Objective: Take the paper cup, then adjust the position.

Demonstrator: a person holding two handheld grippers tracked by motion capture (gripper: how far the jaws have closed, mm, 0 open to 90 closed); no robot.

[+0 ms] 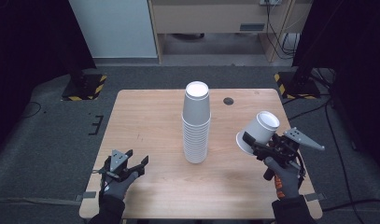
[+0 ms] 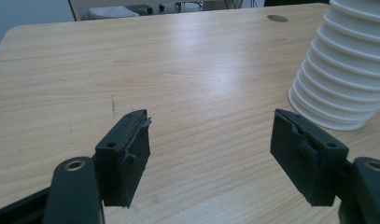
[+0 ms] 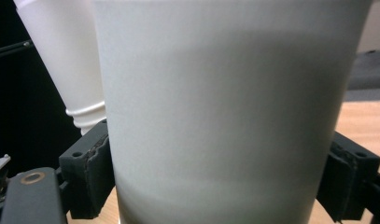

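The table carries a tall stack of white cups at its middle, whose top is cut off in my left gripper view. In my right gripper, held tilted above the table's right side, I pinch a single white cup whose rim and base run out of its own view. My left gripper rests low at the near left corner, jaws spread apart on nothing.

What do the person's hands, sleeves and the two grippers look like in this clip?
Both hands wear grey gloves; the right glove has orange trim. Sleeves are dark. The left gripper and right gripper are black, each topped by a grey three-cornered plate. Left pads look frayed.
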